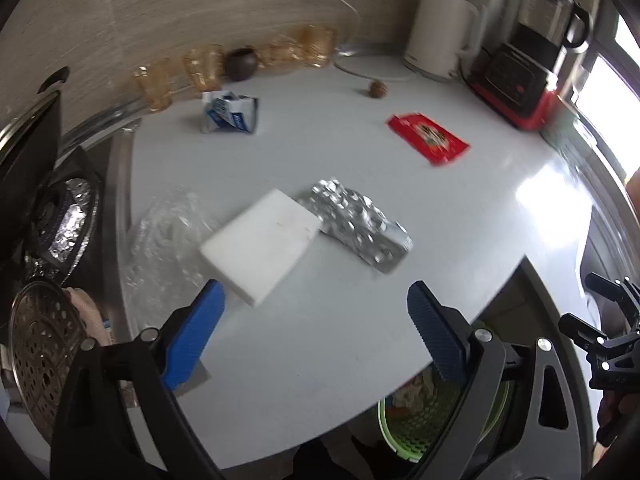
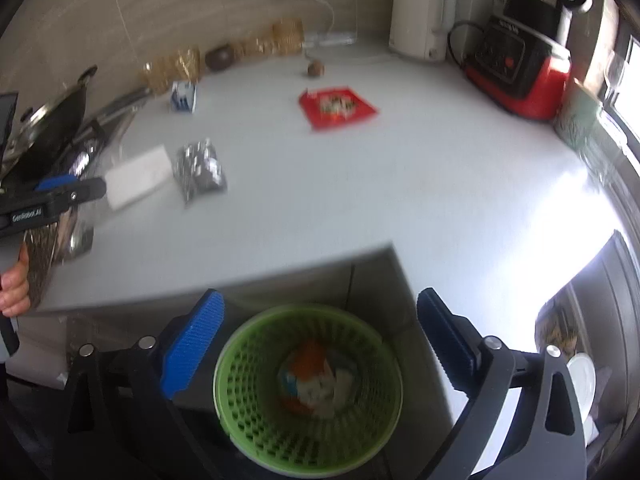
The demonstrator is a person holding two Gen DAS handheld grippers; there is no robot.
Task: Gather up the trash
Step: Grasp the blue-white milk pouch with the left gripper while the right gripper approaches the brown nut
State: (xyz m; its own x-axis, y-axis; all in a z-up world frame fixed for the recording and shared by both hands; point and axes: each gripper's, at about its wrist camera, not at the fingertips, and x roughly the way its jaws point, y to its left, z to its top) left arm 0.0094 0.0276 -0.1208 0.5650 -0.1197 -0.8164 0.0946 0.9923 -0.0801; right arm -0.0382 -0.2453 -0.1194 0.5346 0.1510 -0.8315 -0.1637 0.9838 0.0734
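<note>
We hold both tongs spread wide with nothing between them: the left gripper (image 1: pixel 316 320) hangs over the white counter (image 1: pixel 460 216), the right gripper (image 2: pixel 320 340) over the green basket (image 2: pixel 240 412) that stands on the floor below the counter's edge, where some orange and white rubbish (image 2: pixel 312 380) already lies. Of the trash left on top, the white foam block (image 1: pixel 260 240) is nearest the left tongs; we judge it light, stiff and crumbly, best taken across its narrow sides. Touching it lies a crumpled silver foil pack (image 1: pixel 356 224), thin and springy, which we would pinch at a raised fold. Beside the block a clear plastic wrap (image 1: pixel 164 236) looks soft, slippery and hard to see. Farther back lie a flat red wrapper (image 1: pixel 428 138), which we would lift by a curled edge, and a torn blue-and-white carton (image 1: pixel 230 114), light and crushable. Its print is too blurred to read; the only legible writing is "GenRobot.AI" on the left tongs' body as the right camera sees them
</note>
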